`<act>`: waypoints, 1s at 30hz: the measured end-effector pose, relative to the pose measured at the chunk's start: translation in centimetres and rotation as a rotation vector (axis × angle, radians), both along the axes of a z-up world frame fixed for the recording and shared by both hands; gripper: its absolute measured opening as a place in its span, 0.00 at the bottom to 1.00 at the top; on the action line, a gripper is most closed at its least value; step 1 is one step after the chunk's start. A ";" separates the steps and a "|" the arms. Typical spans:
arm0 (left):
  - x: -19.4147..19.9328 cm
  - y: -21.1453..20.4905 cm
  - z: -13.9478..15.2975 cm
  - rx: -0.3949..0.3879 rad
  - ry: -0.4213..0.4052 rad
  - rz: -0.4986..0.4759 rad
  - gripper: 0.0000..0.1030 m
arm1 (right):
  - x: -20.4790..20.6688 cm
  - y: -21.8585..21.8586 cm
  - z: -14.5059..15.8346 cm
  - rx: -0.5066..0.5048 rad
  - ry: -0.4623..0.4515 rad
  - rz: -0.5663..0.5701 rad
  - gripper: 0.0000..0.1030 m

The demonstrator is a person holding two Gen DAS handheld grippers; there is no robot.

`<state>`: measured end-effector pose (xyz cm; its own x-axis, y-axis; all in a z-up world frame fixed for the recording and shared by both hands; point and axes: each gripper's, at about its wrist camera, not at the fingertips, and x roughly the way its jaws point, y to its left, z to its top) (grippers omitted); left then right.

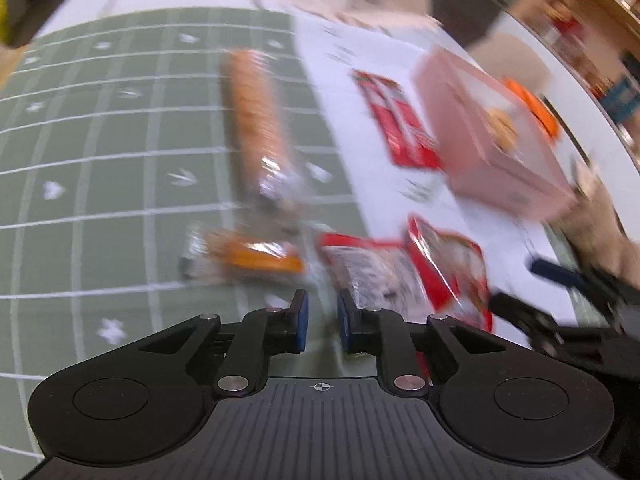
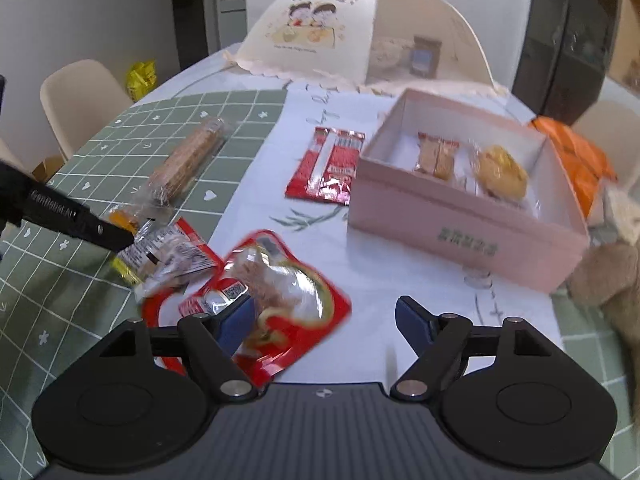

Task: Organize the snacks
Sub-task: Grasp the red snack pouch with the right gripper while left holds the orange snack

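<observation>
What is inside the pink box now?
Inside the pink box lie a wrapped brown snack and a round yellow pastry. The near wall hides the floor closest to the camera.

A home dining room: a table (image 2: pixel 380 280) with a green checked cloth, cream chairs (image 2: pixel 80 96) at upper left, a mesh food cover (image 2: pixel 320 40) at top centre, a dark cabinet (image 2: pixel 568 32) upper right.

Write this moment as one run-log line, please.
left tongs: shut | right tongs: open | pink box: holds snacks
</observation>
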<state>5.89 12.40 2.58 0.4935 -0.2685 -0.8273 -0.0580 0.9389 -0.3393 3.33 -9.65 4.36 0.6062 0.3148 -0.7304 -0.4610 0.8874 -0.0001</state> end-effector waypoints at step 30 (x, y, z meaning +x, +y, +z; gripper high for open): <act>4.6 2.0 0.5 0.103 -0.004 0.115 0.25 | -2.3 0.1 -2.9 -0.023 0.056 0.004 0.90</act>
